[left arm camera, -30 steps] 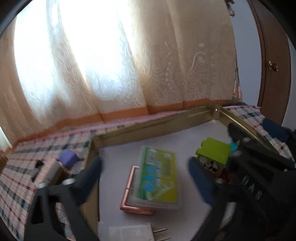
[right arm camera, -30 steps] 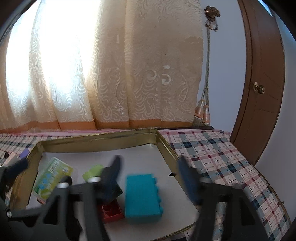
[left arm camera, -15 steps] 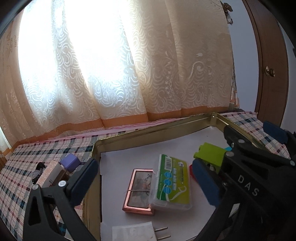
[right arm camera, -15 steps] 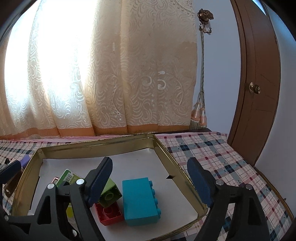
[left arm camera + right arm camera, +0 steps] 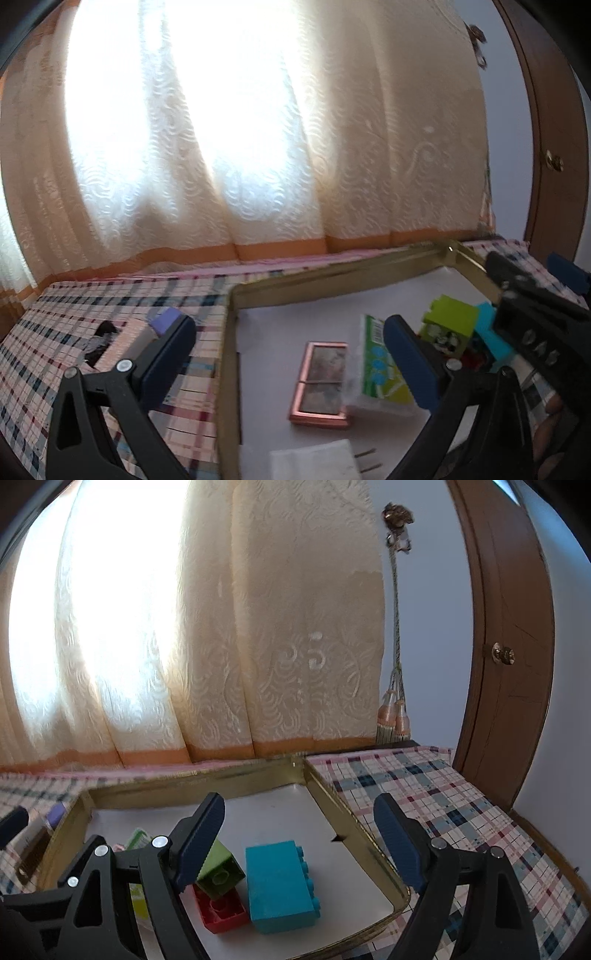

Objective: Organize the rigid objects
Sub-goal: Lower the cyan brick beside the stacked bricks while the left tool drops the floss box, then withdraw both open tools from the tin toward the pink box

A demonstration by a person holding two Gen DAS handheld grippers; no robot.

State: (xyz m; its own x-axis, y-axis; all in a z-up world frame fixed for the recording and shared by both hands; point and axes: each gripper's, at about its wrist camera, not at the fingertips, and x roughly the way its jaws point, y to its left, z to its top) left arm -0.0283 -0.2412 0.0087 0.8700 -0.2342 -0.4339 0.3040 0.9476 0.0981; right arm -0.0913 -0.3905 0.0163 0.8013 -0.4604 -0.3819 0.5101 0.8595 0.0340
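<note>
Hovering w/ both grippers wide open & empty: swing your left gripper (image 5: 288, 354) over the purple-capped item (image 5: 167, 319), outside the gold tray (image 5: 229, 369) on the plaid cloth; square the pads before closing

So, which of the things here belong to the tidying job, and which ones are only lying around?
Belonging to the job:
- gold tray
- teal brick
- green brick
- red brick
- copper-framed case
- green packet
- white plug
- purple-capped item, outside the tray

Just lying about:
- checked cloth
- curtain
- tassel
- door
</note>
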